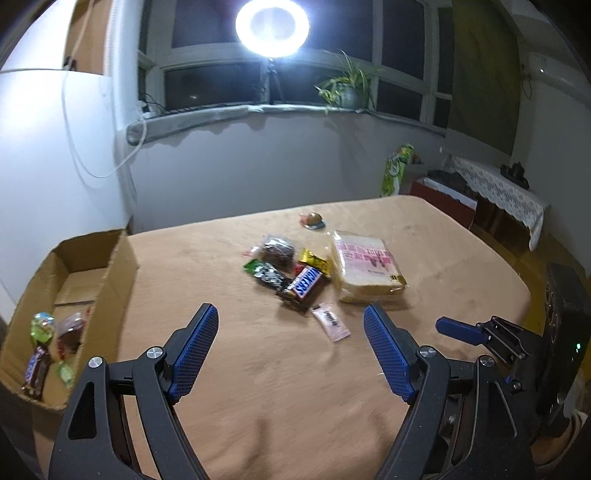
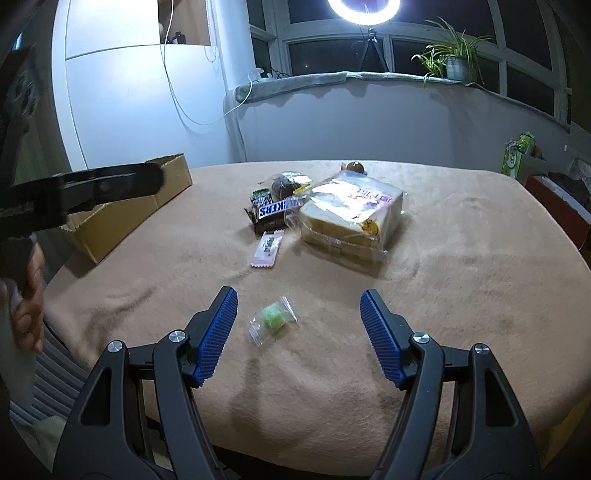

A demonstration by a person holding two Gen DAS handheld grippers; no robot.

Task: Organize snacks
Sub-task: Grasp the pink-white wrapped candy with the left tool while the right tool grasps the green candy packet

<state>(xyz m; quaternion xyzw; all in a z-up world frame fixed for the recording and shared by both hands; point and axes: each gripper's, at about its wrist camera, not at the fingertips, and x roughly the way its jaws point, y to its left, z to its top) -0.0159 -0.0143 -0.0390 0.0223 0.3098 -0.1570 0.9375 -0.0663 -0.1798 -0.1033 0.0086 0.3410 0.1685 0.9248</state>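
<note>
Fuzzy tan tablecloth (image 2: 461, 295), crinkly green candy wrapper (image 2: 272, 320), cardboard box (image 1: 92, 280)

Wide bare cloth this side of the bread bag (image 2: 351, 218); snack pile (image 2: 275, 208) crowds its left, green candy (image 2: 273, 320) lies nearer.

- A ring light (image 1: 272, 25) at the window blazes white, blown out with a halo; the panes behind are black.
- The tan table cover (image 2: 461, 288) is evenly lit, with soft shadows near the lens.
- Fisheye bending curves the walls; corners go black.
- Slight motion blur softens the snack wrappers.
</note>
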